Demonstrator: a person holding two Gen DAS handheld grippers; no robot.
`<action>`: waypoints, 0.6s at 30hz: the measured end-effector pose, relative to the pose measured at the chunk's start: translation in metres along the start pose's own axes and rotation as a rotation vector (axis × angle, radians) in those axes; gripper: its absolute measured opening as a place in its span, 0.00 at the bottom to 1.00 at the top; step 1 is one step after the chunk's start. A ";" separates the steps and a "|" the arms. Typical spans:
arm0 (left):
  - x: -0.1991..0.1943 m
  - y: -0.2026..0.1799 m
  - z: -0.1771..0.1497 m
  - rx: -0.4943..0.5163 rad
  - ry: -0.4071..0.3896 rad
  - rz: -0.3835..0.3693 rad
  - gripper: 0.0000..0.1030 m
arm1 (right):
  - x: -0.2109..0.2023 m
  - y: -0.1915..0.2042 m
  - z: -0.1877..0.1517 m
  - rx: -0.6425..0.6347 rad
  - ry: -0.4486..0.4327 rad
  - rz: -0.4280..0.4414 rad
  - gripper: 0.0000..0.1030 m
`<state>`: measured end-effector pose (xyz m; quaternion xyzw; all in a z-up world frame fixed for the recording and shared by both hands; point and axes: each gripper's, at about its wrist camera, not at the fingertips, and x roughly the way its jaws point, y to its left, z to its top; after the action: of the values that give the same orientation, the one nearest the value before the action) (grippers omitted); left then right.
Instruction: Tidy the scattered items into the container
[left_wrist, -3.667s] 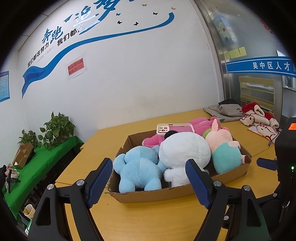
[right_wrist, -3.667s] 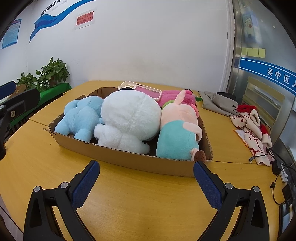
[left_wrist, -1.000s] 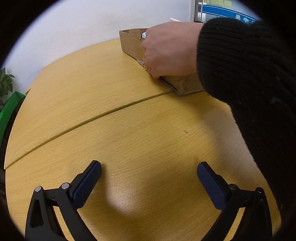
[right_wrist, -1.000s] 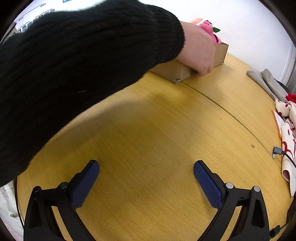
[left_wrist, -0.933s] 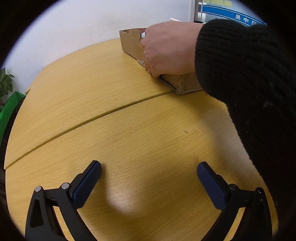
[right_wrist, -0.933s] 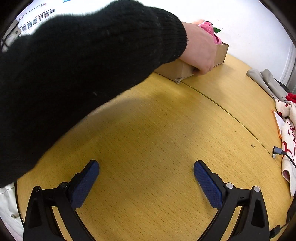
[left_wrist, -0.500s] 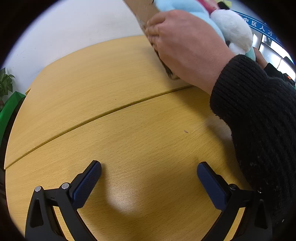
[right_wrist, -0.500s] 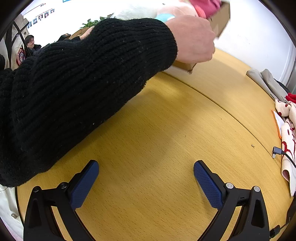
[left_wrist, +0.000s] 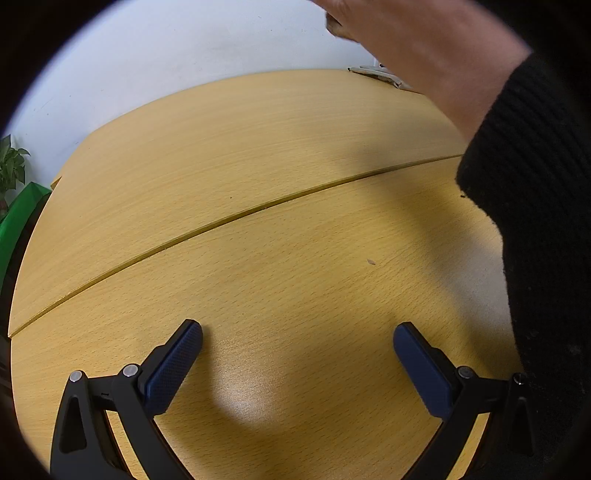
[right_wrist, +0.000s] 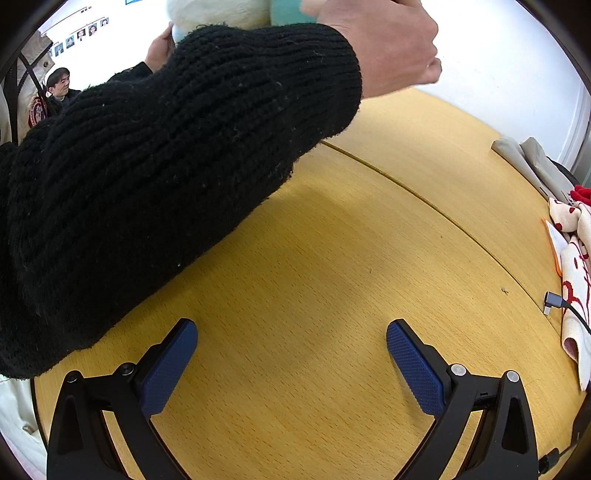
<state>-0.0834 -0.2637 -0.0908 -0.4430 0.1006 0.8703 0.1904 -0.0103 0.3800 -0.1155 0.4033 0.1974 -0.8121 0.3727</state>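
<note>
Both grippers rest low over the wooden table, each wide open with nothing between the blue pads. My left gripper and my right gripper point at bare tabletop. A hand in a black knitted sleeve reaches across the top of both views and holds plush toys raised off the table; a white plush and a teal one show at the upper edge of the right wrist view. In the left wrist view only the hand and sleeve show. The cardboard box is out of sight.
A seam runs across the table. At the right edge lie a red-and-white cloth, a grey USB cable plug and folded grey fabric. A green-covered bench with a plant stands at far left. Another person sits in the background.
The hand has lifted the box of plush toys up off the table and out of the top of both views. Both grippers have stayed still and open.
</note>
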 end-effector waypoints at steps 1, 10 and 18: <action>0.000 0.000 0.000 0.000 0.000 0.000 1.00 | 0.000 0.000 0.000 0.000 0.000 0.000 1.00; -0.002 0.001 0.005 0.000 0.000 0.001 1.00 | -0.001 0.002 -0.001 0.001 0.000 0.000 1.00; -0.003 0.002 0.009 -0.001 0.000 0.001 1.00 | -0.001 0.003 -0.001 0.001 0.000 0.000 1.00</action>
<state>-0.0891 -0.2627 -0.0827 -0.4432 0.1005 0.8703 0.1897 -0.0072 0.3794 -0.1158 0.4035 0.1972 -0.8122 0.3723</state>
